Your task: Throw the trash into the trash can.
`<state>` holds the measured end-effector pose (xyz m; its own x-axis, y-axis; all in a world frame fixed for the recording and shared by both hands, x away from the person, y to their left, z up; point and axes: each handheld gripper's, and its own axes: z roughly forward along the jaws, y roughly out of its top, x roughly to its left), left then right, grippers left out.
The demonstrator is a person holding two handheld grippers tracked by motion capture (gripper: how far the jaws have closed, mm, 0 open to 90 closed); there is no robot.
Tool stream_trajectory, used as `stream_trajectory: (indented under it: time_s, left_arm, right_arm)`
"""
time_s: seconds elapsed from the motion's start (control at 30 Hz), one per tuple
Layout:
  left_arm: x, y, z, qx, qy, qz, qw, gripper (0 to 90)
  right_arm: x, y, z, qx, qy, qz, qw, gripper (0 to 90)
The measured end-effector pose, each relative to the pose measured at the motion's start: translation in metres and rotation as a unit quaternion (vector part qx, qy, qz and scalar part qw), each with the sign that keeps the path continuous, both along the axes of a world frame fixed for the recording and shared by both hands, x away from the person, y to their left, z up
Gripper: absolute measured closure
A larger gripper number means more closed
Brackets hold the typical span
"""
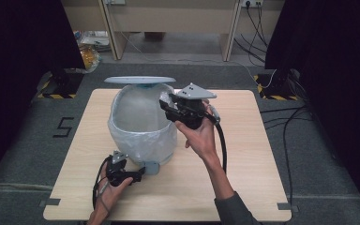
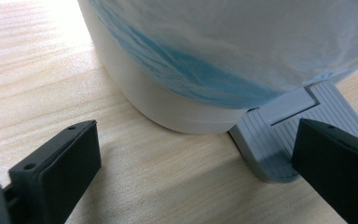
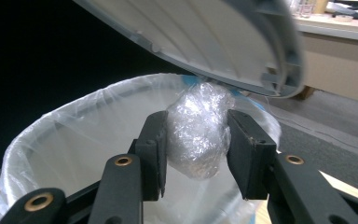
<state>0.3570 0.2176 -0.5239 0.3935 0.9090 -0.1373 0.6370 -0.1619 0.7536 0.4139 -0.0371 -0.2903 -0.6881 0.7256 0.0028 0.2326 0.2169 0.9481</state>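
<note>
My right tongs grip a crumpled plastic wad just over the rim of the lined bin, under its raised lid; the drop lies straight below. My left tongs stand open, one jaw over the pedal.

Light wooden table on grey floor — black cables, painted "5", wooden desk.
</note>
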Motion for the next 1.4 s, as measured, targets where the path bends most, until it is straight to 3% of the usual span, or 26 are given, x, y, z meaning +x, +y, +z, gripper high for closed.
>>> stream_trajectory:
  time_s: [0.67,0.7,0.83,1.07,1.2,1.4]
  left_arm:
    - [0.000,0.000,0.000,0.000,0.000,0.000,1.0000,0.6]
    - [0.000,0.001,0.001,0.009,0.002,-0.006,0.9999,0.6]
    - [0.000,0.000,0.000,0.000,-0.001,0.000,1.0000,0.6]
    - [0.000,0.000,0.000,-0.001,0.001,-0.001,1.0000,0.6]
    - [0.000,0.000,0.000,0.000,0.000,-0.001,1.0000,0.6]
    - [0.000,0.000,0.000,-0.004,0.001,0.000,1.0000,0.6]
  right_arm:
    - [0.006,0.026,-0.010,-0.009,0.011,0.025,0.9996,59.0]
    - [0.006,0.028,-0.010,-0.007,0.011,0.032,0.9994,58.6]
    - [0.005,0.030,-0.011,-0.007,0.014,0.039,0.9991,54.9]
    - [0.005,0.026,-0.011,0.001,0.020,0.037,0.9991,44.1]
    - [0.003,0.022,-0.012,0.002,0.021,0.035,0.9992,42.3]
    - [0.001,0.003,-0.011,0.002,0.016,0.008,0.9998,37.0]
